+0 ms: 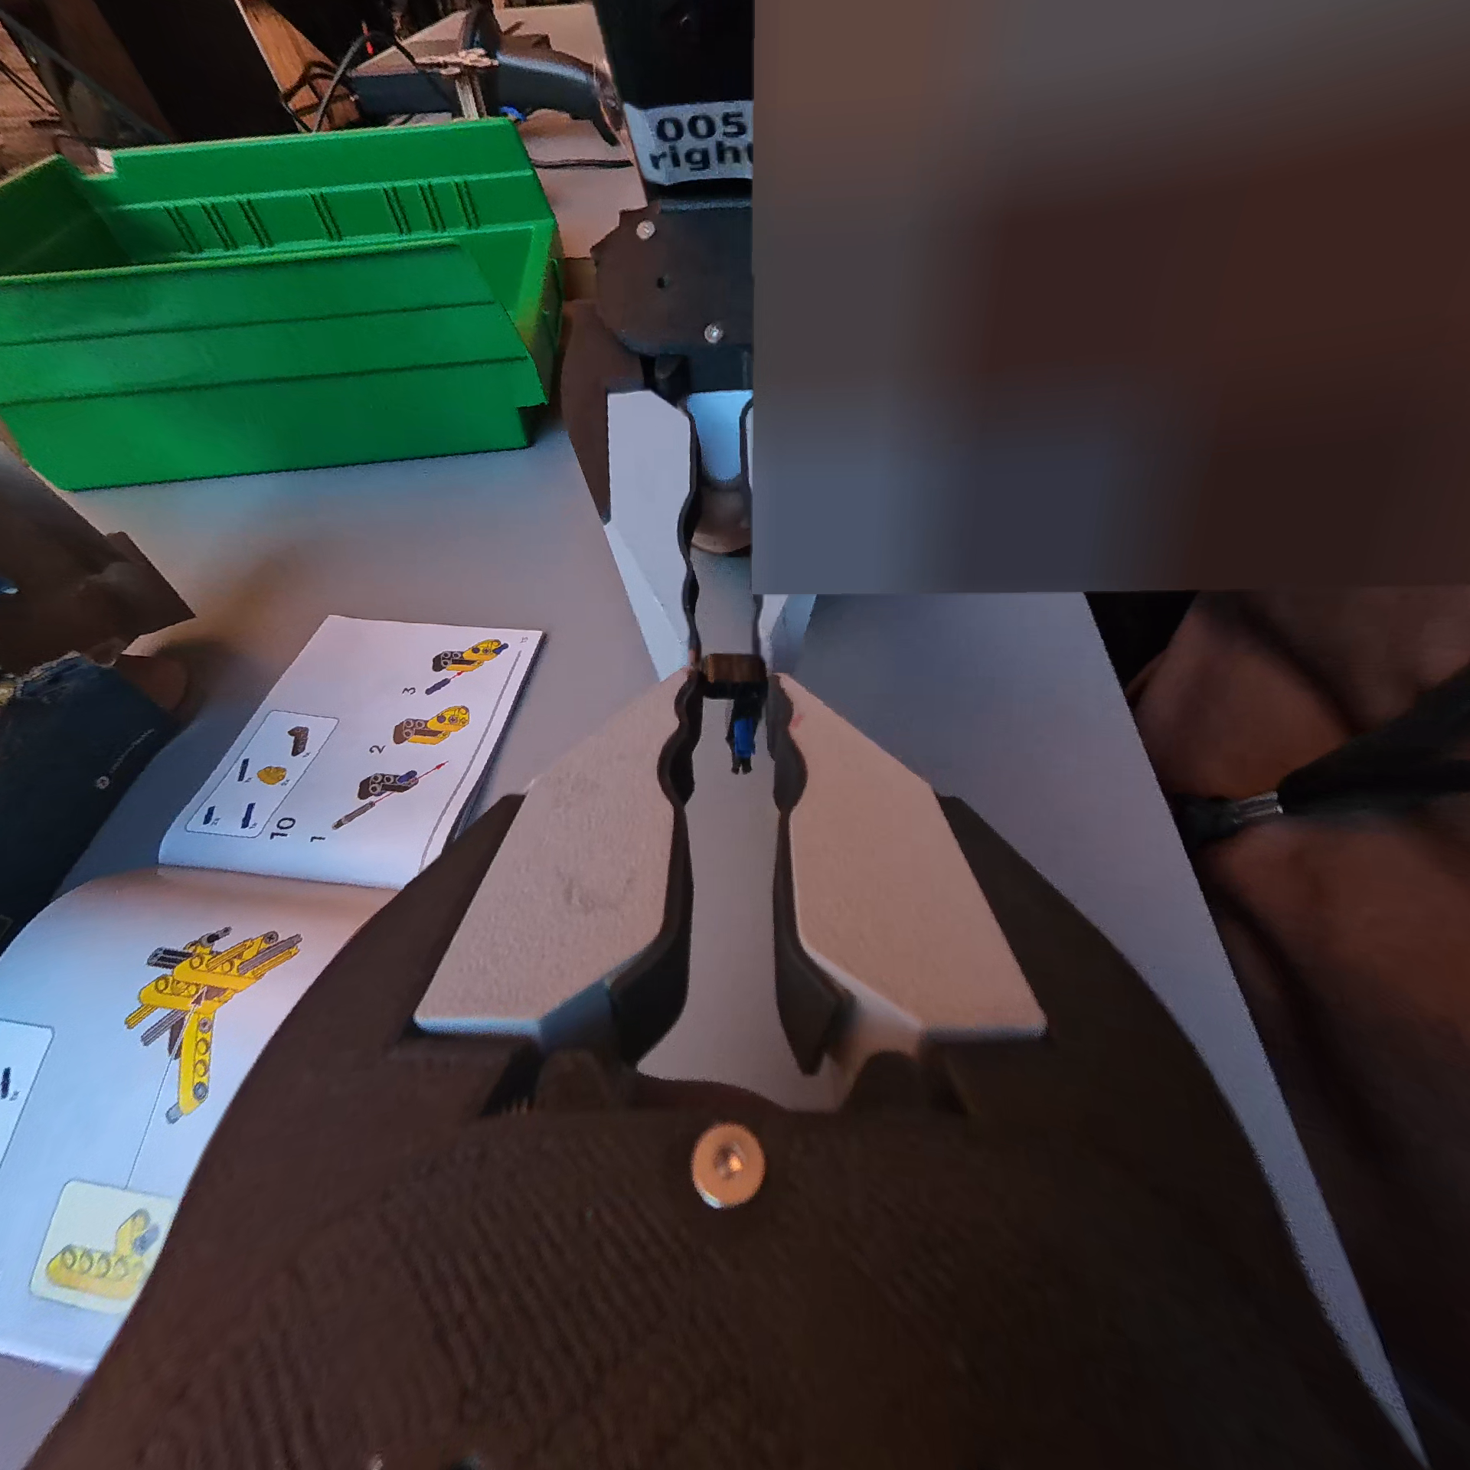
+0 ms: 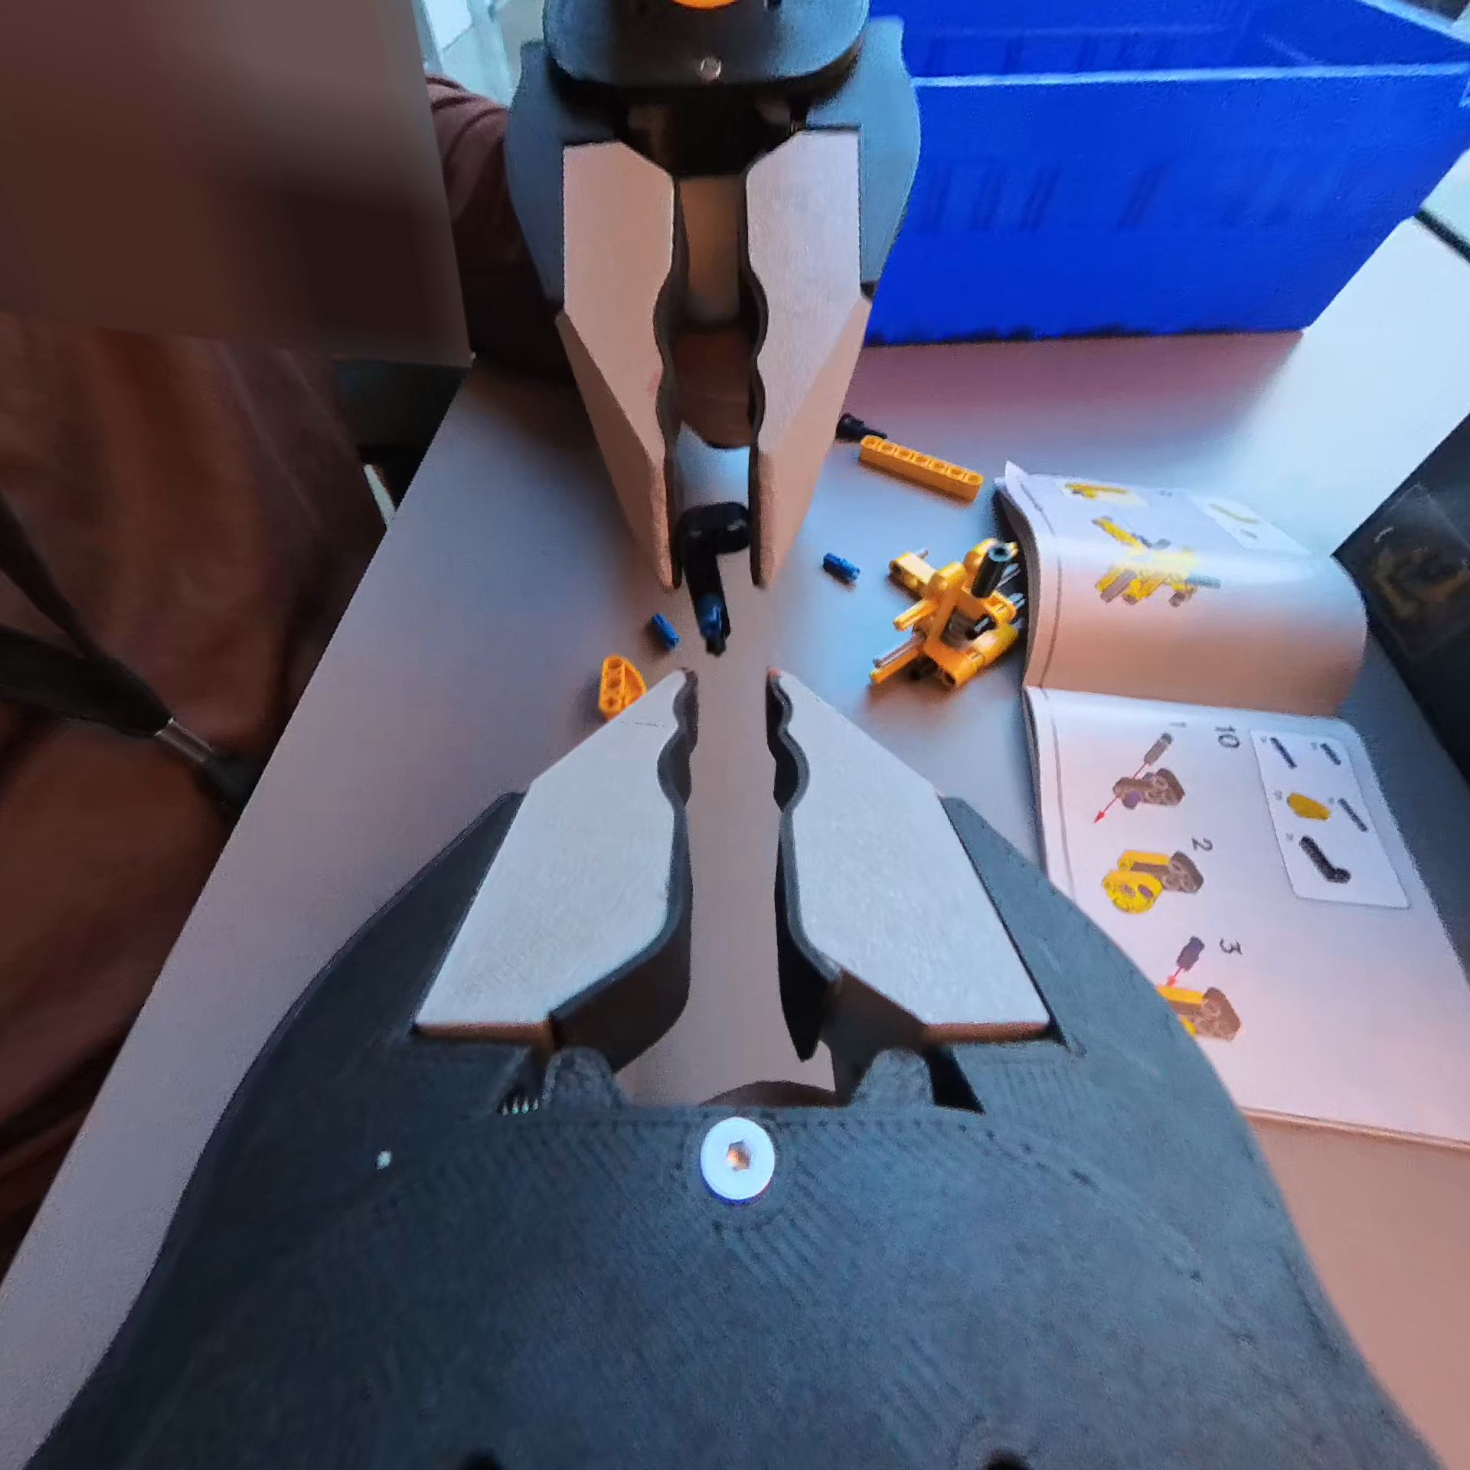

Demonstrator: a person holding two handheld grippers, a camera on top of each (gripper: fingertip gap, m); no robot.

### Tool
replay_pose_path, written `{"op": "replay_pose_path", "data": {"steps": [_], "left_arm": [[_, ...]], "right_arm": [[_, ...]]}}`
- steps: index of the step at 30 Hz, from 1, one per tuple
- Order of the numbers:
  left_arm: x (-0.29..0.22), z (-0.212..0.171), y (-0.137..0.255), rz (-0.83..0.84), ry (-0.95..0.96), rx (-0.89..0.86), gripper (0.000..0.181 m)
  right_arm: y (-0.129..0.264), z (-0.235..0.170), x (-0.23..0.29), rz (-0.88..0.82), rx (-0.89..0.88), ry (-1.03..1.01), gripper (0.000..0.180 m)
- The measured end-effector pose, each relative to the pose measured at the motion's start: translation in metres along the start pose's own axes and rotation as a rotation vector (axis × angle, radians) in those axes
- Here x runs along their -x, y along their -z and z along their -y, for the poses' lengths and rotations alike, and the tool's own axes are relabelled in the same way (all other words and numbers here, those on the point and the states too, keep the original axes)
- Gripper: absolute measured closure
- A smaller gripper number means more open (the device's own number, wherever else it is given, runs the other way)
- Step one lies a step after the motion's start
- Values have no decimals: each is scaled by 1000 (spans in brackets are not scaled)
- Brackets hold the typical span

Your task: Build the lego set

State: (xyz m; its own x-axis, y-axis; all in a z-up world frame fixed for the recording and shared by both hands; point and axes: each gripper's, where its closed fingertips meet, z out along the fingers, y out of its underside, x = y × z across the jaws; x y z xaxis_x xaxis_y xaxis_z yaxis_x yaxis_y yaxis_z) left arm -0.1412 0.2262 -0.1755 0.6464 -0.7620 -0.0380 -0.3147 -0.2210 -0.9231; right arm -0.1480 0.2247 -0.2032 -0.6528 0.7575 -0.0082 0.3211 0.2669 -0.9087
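My left gripper (image 1: pixel 732 684) is shut on a black L-shaped beam (image 1: pixel 730 668) and holds it just above the grey table (image 1: pixel 445 557). A blue-and-black pin (image 1: pixel 744 736) sticks out of the beam's lower end. In the right wrist view the left gripper (image 2: pixel 714 577) points toward me with the beam (image 2: pixel 708 529) and its pin (image 2: pixel 713 622) between its fingers. My right gripper (image 2: pixel 729 680) is open and empty, tips just short of the pin. A partly built yellow assembly (image 2: pixel 954 620) lies beside the open instruction booklet (image 2: pixel 1193 795).
Loose parts lie on the table: two blue pins (image 2: pixel 841 567) (image 2: pixel 664 628), a small yellow piece (image 2: pixel 620 684), a long yellow beam (image 2: pixel 919 468), a black pin (image 2: pixel 855 428). A blue bin (image 2: pixel 1193 199) stands behind them. A green bin (image 1: pixel 278 302) stands at the left wrist view's far left. Left and right tips are no more than a few centimetres apart.
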Motion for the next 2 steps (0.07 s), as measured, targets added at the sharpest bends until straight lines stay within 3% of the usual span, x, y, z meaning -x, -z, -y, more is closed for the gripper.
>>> {"op": "replay_pose_path", "data": {"steps": [2], "left_arm": [[0, -8, -1, 11, -40, 41, 168]], "right_arm": [[1, -8, 8, 43, 39, -2, 165]]}}
